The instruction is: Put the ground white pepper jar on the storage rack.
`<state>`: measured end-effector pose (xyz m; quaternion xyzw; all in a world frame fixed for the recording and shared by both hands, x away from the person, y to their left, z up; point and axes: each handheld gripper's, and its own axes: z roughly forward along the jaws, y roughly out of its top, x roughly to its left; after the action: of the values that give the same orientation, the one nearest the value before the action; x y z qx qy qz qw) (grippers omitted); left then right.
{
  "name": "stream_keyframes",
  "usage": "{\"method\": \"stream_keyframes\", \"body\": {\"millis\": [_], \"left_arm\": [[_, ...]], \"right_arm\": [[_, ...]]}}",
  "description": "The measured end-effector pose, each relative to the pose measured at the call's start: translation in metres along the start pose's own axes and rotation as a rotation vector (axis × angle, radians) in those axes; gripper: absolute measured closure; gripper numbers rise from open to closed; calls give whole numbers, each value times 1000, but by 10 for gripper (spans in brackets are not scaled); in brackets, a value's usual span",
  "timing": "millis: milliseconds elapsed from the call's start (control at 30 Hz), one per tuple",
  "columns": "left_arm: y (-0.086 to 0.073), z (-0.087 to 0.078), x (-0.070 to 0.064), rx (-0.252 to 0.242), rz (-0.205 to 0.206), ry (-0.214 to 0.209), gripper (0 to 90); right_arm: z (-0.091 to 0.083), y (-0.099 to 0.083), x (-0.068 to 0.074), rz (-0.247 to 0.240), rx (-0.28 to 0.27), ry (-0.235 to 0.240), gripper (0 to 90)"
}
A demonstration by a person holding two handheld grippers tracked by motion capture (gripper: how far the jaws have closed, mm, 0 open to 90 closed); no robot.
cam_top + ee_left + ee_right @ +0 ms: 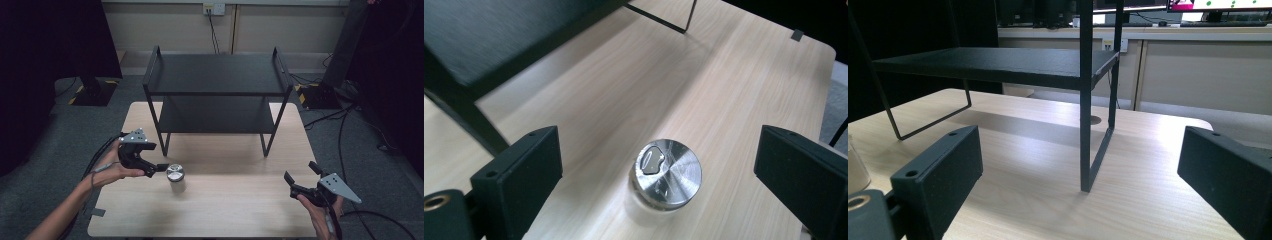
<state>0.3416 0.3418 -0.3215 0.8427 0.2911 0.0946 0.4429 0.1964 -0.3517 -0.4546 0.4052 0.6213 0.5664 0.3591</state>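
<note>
A small clear jar with a shiny metal lid stands on the light wooden table, left of the middle. My left gripper is just left of it, held in a hand and pointing at it. In the left gripper view the jar sits a little ahead, between the wide-open jaws of my left gripper, and neither jaw touches it. My right gripper is open near the table's front right corner with nothing between its jaws. The right gripper faces a leg of the shelf.
A black two-tier metal shelf stands across the back half of the table; its thin front leg is close ahead of the right gripper. The jar's glass edge shows at the far left there. Cables lie on the grey floor.
</note>
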Motion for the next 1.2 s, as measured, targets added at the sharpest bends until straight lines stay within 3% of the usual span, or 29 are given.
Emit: {"method": "stream_keyframes", "body": {"millis": [133,300,567,1200], "left_arm": [[-7,15,2,15,-9,-7,44],[-10,31,1,53,27,-11,46],[-18,48,-1,71,27,-21,51],[-27,67,-4,90,35,-42,63]], "right_arm": [[0,-1,-1,6,3,3,38],[0,-1,-1,13,7,1,38],[1,-1,-2,11,10,1,39],[1,-2,-2,20,12,4,40]]}}
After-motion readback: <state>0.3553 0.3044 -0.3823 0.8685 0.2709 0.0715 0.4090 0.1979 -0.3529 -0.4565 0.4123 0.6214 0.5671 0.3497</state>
